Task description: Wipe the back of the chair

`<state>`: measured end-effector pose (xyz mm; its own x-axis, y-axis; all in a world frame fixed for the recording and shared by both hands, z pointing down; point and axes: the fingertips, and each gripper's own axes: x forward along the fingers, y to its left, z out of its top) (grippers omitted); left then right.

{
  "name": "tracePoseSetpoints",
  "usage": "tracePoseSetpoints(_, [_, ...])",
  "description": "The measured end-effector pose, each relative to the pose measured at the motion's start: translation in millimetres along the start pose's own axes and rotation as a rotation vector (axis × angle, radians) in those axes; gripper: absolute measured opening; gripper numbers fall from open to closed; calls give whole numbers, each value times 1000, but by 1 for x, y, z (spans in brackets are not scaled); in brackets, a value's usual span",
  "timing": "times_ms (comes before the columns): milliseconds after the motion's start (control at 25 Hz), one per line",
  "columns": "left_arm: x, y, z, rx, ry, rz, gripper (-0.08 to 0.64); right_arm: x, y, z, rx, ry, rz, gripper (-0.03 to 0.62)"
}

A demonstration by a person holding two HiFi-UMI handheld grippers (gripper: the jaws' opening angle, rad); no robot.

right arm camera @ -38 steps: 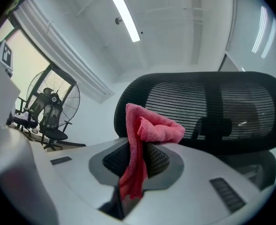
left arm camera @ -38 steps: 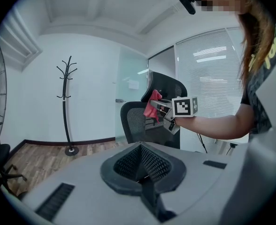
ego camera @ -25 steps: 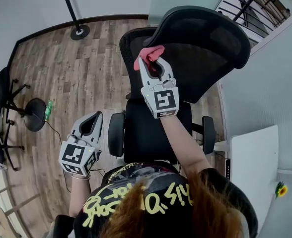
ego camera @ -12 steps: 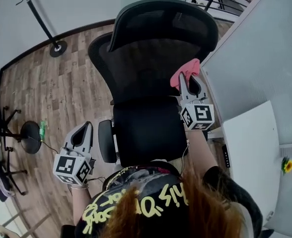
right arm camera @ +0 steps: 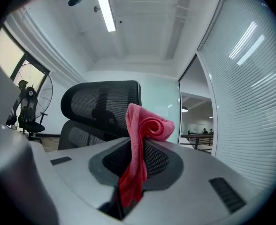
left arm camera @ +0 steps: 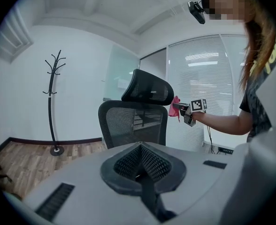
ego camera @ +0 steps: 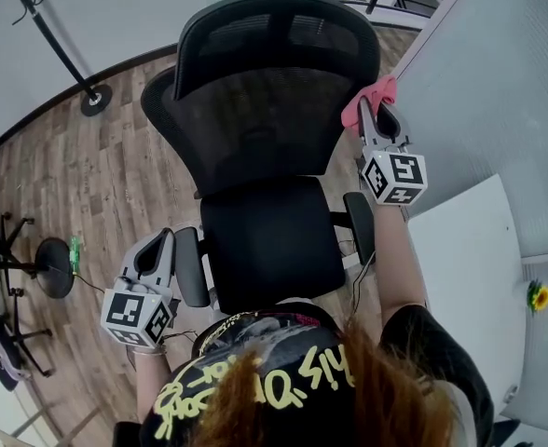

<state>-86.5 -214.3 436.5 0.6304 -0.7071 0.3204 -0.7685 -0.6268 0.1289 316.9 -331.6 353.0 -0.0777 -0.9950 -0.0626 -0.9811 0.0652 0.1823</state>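
A black mesh office chair with a headrest stands in front of me, its seat facing me. My right gripper is shut on a pink cloth, held against the right edge of the chair's back. In the right gripper view the cloth hangs bunched between the jaws, with the chair to its left. My left gripper hangs low beside the left armrest, shut with nothing in it. The left gripper view shows the chair and the cloth beyond.
A white desk stands close on the right, below a wall of blinds. A coat stand's base sits on the wood floor at the far left. Another chair's base and a green bottle lie at the left.
My right gripper has carried the pink cloth from the left part of the chair's back across to its right edge. The left gripper has stayed low at the left.
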Motion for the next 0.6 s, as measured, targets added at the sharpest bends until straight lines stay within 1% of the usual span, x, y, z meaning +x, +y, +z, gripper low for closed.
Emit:
tracePoseSetpoints(160, [2, -3, -2, -5, -6, -2, -8, 1, -1, 4, -41, 16, 26, 61])
tracePoseSetpoints(240, [2, -4, -1, -6, -15, -5, -8, -2, -5, 7, -67, 15, 20, 61])
tracePoseSetpoints(360, [3, -2, 0, -7, -21, -13, -8, -5, -17, 24, -79, -19, -2, 61])
tracePoseSetpoints(480, [4, 1, -1, -14, -26, -17, -8, -1, -20, 45, -118, -43, 29, 61])
tracePoseSetpoints(600, [6, 2, -3, -19, -28, -23, -8, 4, -18, 52, -164, -15, 63, 61])
